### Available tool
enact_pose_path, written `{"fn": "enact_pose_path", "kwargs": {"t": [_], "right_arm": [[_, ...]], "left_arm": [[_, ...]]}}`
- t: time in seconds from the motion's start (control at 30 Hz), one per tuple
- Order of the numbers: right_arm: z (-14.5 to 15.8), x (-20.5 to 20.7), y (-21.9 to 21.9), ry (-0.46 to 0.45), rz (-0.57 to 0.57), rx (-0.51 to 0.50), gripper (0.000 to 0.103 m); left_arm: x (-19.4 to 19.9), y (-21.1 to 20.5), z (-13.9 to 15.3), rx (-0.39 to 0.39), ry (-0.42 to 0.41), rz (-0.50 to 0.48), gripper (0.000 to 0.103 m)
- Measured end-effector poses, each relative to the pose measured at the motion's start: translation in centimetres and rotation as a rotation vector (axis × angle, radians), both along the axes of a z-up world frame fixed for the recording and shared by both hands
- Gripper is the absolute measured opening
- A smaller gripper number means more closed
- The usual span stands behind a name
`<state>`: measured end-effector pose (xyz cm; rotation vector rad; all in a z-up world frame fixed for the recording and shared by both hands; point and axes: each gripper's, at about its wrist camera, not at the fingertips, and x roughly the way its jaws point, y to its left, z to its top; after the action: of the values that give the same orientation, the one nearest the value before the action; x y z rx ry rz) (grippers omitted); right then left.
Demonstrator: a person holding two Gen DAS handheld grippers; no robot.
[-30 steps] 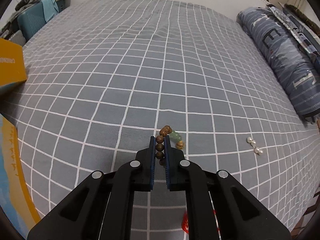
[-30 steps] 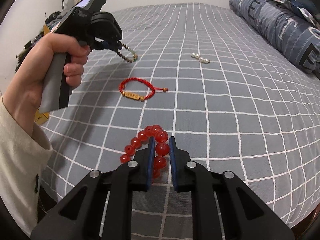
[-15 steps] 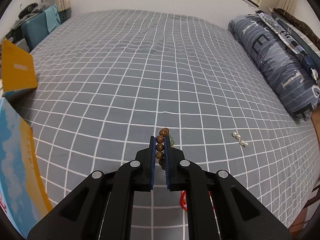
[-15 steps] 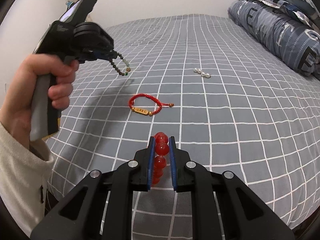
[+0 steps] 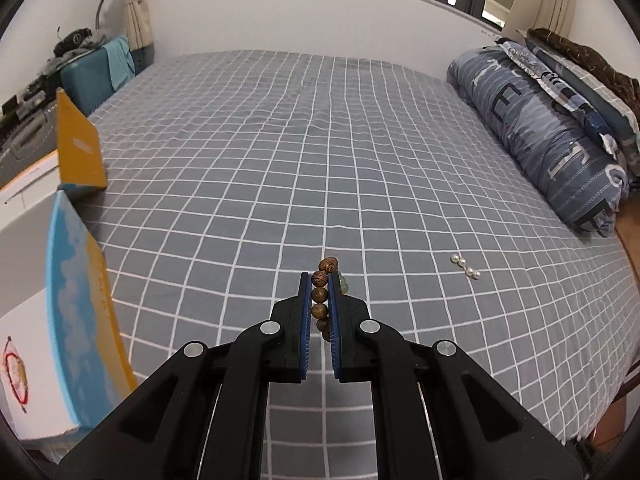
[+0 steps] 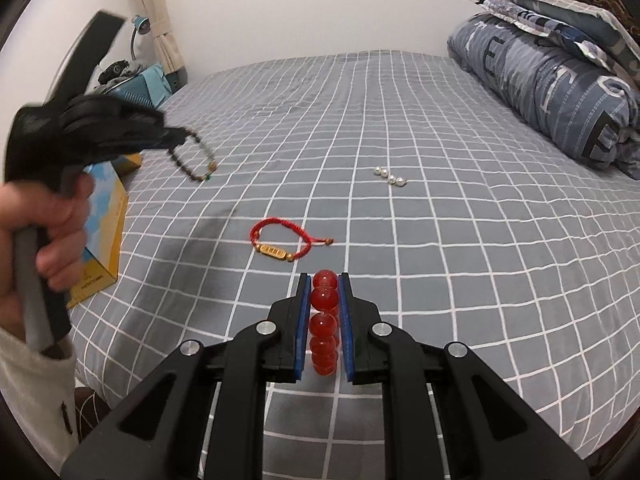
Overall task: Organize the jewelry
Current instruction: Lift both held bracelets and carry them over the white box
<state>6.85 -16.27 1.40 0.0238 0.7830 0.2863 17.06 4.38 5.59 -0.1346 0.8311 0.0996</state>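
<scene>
My left gripper (image 5: 320, 280) is shut on a brown wooden bead bracelet (image 5: 319, 293) with a green bead, held in the air above the bed; it also shows in the right wrist view (image 6: 194, 160), dangling from that gripper (image 6: 176, 140). My right gripper (image 6: 324, 284) is shut on a red bead bracelet (image 6: 324, 316), lifted above the bed. A red cord bracelet with a gold charm (image 6: 280, 240) lies on the sheet just beyond it. A short row of pearls (image 6: 390, 176) lies further right, also seen in the left wrist view (image 5: 465, 265).
The bed has a grey checked sheet (image 5: 280, 140). An open blue-and-yellow box (image 5: 76, 300) with a white inside stands at the bed's left edge (image 6: 100, 248). A rolled blue duvet (image 5: 552, 136) lies along the right side. A teal suitcase (image 5: 96, 76) stands at the far left.
Both grippers have risen from the bed with their bracelets. The left gripper has moved left toward the box, which now fills more of its view.
</scene>
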Motion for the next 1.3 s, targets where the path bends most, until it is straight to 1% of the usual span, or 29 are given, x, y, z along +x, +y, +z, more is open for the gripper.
{"fn": "enact_pose_path", "kwargs": {"t": [0.3,0.47,0.6,0.77,0.87,1.0,1.1,1.2,1.3], "right_arm": [[2.1,0.0,-0.8,-0.019,-0.031,0.007,0.013],[3.1,0.1,-0.7,-0.019,-0.038,0.012,0.013],[3.4,0.2,0.0,-0.010,-0.035,-0.002,0.013],[3.8,0.6,1.1,-0.022,-0.044,-0.035,0.013],[4.8,1.4,1.8,-0.030,-0.044,-0.036,0.013],[7.0,2.6,4.0,-0.056,-0.021,-0.050,0.013],[8.7,3.3,6.1,-0.079,0.004,-0.053,0.013],[10.9,3.8,9.0,-0.118,0.067,-0.011,0.013],[12.9,3.8,12.3,-0.156,0.124,0.004,0.013]], "left_arm": [[-3.7,1.0,-0.4,0.014,0.001,-0.002,0.007],[-5.9,1.4,-0.4,0.006,-0.003,-0.006,0.007],[-7.5,1.8,-0.4,0.004,-0.005,0.002,0.007],[-9.0,2.7,-0.2,0.006,-0.002,0.018,0.007],[-9.7,3.3,0.7,0.021,-0.006,0.029,0.007],[-10.3,4.8,2.4,0.023,-0.009,0.052,0.008],[-10.9,6.9,4.1,0.013,-0.019,0.080,0.008],[-11.8,9.5,6.5,0.019,-0.041,0.121,0.008],[-12.9,12.4,8.5,0.028,-0.062,0.171,0.008]]}}
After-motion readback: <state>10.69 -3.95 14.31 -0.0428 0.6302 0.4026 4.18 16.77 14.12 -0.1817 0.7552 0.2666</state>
